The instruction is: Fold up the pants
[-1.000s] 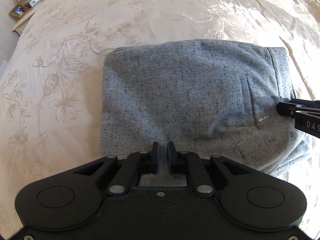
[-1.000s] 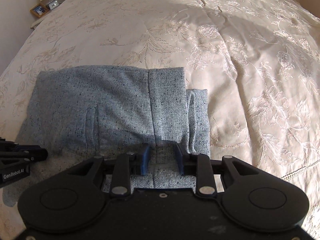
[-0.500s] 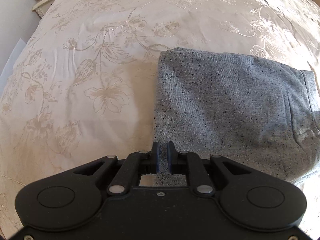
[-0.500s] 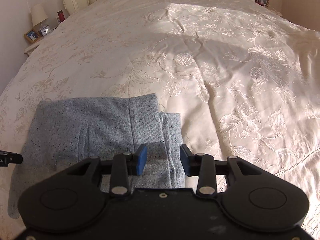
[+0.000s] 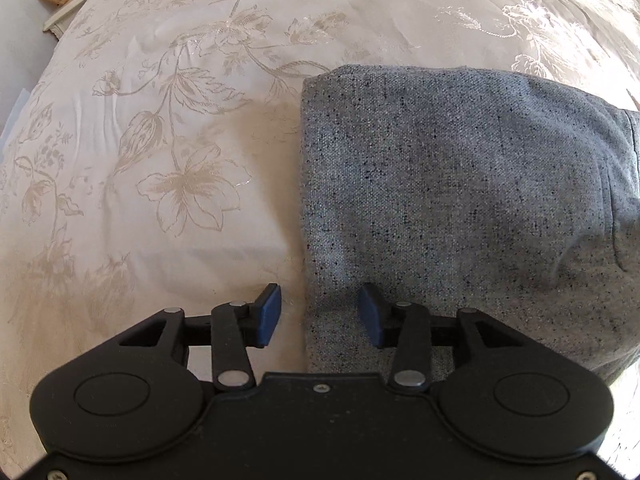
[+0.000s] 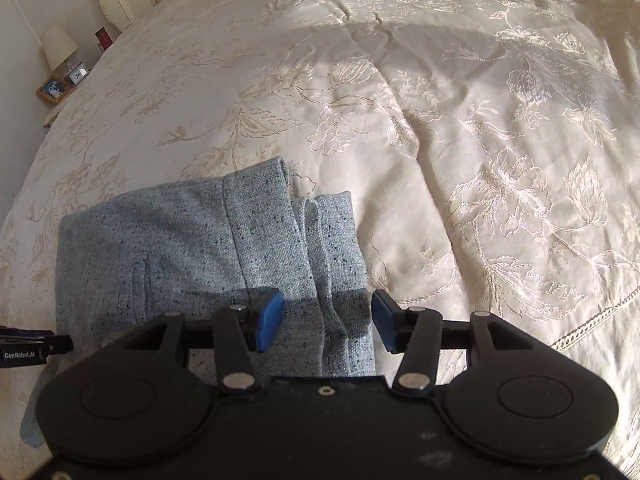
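A: Where are the pants [image 5: 460, 200] right now?

B: Folded into a compact grey, dark-flecked block, lying flat on the bed's cream bedspread [image 5: 160, 140] with its embroidered flowers. In the right wrist view the waistband end shows, with a second layer of fabric poking out just beside it.

A: And the left hand-held gripper [image 5: 319, 314]?

B: It points steeply down over the left edge of the folded block. Its jaws are opening; one blue pad [image 5: 269, 314] is over the bare bedspread, the other over the cloth, so the fabric edge runs between them, but neither pad presses on it. It holds nothing.

A: The right hand-held gripper [image 6: 327, 322]?

B: Also opening, with the jaws spread wide. It hangs over the right end of the pants, where the stacked layers end. One pad [image 6: 270, 316] is above the grey fabric, the other at the fabric's edge next to the bedspread. Nothing is gripped.

A: Can either camera see the other tool?

B: The right wrist view catches the left one's black tip at the far left, at the edge of the pants.

A: Anything else around?

B: A bedside table with a lamp [image 6: 60, 46], a small clock [image 6: 79, 75] and a framed photo [image 6: 54, 88].
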Available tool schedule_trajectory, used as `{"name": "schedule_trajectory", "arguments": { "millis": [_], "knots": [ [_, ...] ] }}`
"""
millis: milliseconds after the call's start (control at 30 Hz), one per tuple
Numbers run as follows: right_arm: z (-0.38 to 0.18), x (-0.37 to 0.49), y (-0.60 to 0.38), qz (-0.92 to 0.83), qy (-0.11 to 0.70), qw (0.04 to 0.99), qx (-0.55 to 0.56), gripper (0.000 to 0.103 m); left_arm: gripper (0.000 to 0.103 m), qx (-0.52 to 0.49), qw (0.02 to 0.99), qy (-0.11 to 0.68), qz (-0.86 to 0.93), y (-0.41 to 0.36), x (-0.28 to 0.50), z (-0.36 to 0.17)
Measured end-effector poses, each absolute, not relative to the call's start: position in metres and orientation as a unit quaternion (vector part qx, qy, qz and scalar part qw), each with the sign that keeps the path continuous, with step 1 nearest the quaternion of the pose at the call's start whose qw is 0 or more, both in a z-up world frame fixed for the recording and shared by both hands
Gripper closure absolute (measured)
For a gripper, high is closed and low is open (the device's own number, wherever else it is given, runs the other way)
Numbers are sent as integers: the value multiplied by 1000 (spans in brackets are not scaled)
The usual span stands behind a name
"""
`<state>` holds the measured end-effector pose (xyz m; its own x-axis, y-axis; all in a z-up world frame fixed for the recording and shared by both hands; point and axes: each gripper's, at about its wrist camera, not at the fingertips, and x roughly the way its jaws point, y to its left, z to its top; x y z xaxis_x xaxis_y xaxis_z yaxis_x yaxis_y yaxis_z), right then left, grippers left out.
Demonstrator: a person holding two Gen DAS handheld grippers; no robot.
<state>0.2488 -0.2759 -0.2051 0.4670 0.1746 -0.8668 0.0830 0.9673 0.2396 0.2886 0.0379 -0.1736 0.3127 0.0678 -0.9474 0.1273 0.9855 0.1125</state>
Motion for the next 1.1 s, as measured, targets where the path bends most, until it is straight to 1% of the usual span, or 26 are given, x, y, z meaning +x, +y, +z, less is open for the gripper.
{"name": "schedule_trajectory", "arguments": {
  "millis": [100,200,267,367,467,500,533,600,633,667,733,800,900,967,1100],
  "knots": [
    [-212,254,-279,33,514,846,135,46,47,85,809,580,-30,41,290,-175],
    [-218,258,-281,40,510,847,144,44,41,67,813,577,-33,50,292,-177],
    [-221,260,-281,47,503,851,143,43,34,50,815,576,-34,58,294,-179],
    [-227,262,-280,55,494,856,141,41,27,14,815,579,-33,68,297,-181],
    [-229,266,-282,52,499,851,157,41,26,-17,812,582,-30,71,299,-183],
    [-230,267,-284,51,503,847,164,41,27,-22,812,583,-30,70,299,-183],
    [-231,269,-287,50,507,843,172,41,39,-27,811,583,-37,68,299,-181],
    [-230,271,-291,47,518,832,191,42,75,-54,803,590,-65,66,299,-178],
    [-229,271,-292,45,522,829,196,44,91,-62,802,591,-63,62,299,-175],
    [-227,271,-292,44,522,828,197,47,94,-55,806,587,-54,59,297,-171],
    [-220,266,-286,50,519,830,198,77,95,-31,817,575,-38,50,293,-164],
    [-211,261,-278,39,514,838,180,85,96,-28,829,558,-25,49,285,-150],
    [-194,251,-276,21,501,844,192,89,96,-39,843,537,-22,55,273,-126],
    [-181,245,-274,21,490,850,193,89,95,-46,847,529,-27,60,267,-112],
    [-156,234,-259,37,479,858,182,89,95,-9,866,501,-8,73,243,-87]
  ]
}}
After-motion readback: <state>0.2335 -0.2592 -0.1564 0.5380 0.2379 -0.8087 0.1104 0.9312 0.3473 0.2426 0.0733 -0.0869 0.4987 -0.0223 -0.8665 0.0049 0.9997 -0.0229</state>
